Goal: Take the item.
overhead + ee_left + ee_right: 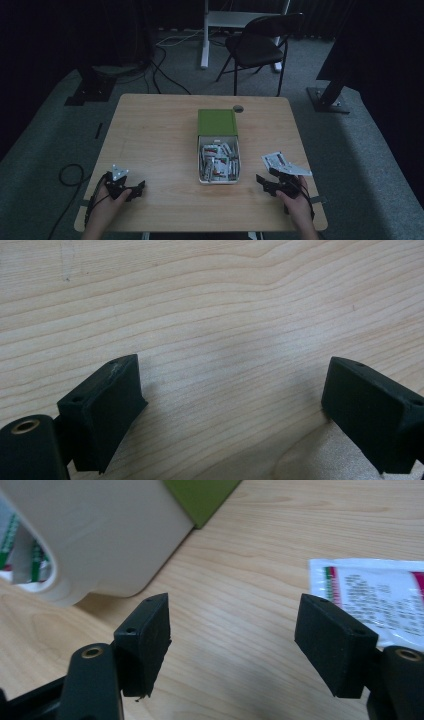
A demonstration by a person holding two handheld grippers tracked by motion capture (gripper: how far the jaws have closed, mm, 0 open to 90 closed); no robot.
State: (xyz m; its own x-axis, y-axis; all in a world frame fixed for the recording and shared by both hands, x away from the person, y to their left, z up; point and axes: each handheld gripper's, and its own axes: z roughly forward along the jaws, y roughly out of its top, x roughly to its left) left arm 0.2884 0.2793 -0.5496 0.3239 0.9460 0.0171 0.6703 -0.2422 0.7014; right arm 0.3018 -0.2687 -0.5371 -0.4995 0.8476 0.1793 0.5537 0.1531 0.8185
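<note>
high view, table (pixel 165 145): a light wooden top is seen, with a box, a loose packet and both tongs on it
high view, box (pixel 218 172): a pale open tray filled with small packets is seen at the middle of the table, its green sleeve (pixel 216 122) pushed back over the far end
high view, packet (pixel 278 161): a white sachet with red and green print is seen lying flat on the table, right of the box and apart from it
high view, right tongs (pixel 265 184): held low at the near right edge, just in front of the packet, between it and the box; jaws are spread with nothing between them
high view, left tongs (pixel 134 191): held at the near left corner, well apart from the box; jaws are spread and empty
left gripper view, left tongs (pixel 232 405): the two black jaws are seen wide apart over bare wood grain
right gripper view, right tongs (pixel 232 650): jaws are parted with only table between them; the packet (pixel 380 595) is seen just beyond the right jaw, the box (pixel 100 535) beyond the left one, neither touched
</note>
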